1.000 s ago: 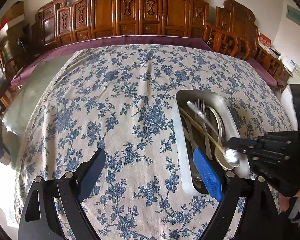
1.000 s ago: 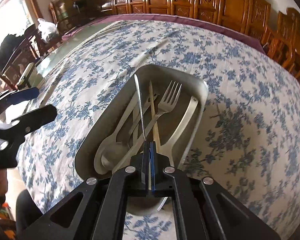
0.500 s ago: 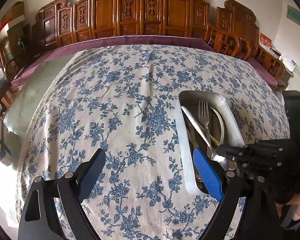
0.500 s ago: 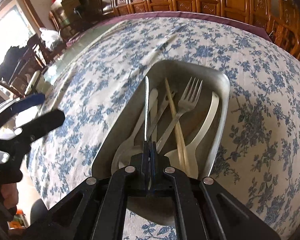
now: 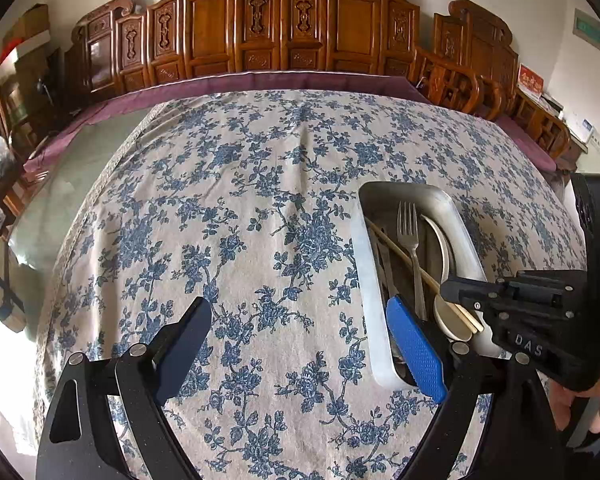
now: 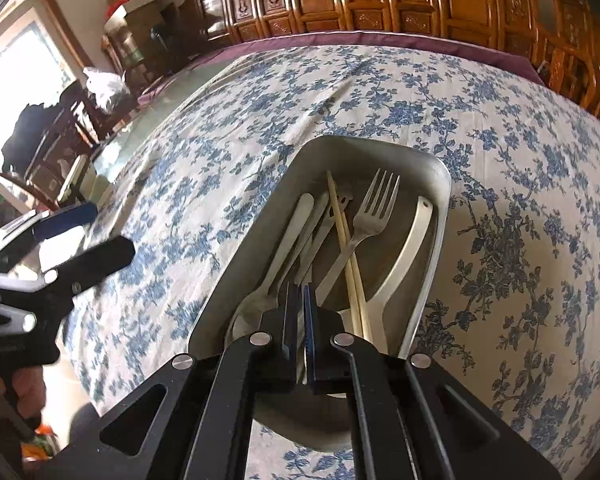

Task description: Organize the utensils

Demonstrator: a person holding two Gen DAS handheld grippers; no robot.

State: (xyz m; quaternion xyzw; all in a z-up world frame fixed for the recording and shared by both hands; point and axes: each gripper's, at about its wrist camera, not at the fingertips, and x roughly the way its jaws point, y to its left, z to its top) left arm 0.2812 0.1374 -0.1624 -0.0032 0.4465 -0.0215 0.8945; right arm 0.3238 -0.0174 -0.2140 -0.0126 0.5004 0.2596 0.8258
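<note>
Blue-flowered cotton tablecloth (image 5: 236,208) covers most of what I see, a soft printed weave with a crease down its middle, laid over a table edged in plum fabric. Behind it stands a row of carved wooden chairs (image 5: 292,28), glossy reddish-brown with panelled backs. On the cloth, toward my right, sits the rectangular metal tray (image 6: 440,184), dull brushed steel with rounded corners and a rolled rim. Inside it the utensils lie lengthwise in a loose heap: a pale ceramic spoon (image 6: 404,256) with a broad curved handle along the right wall, a steel fork (image 6: 370,216) with tines pointing to the far end, a pair of slim wooden chopsticks (image 6: 342,236) crossing the fork's handle, and a long-handled metal spoon (image 6: 288,240) by the left wall. My right gripper (image 6: 302,300) hangs low over the tray's near end, its matte black fingers nearly together with only a thin slit between; whether anything is pinched there I cannot tell. My left gripper (image 5: 296,344) hovers above bare cloth beside the tray, its fingers spread wide and empty, one faced with a dimpled blue pad (image 5: 416,348).
</note>
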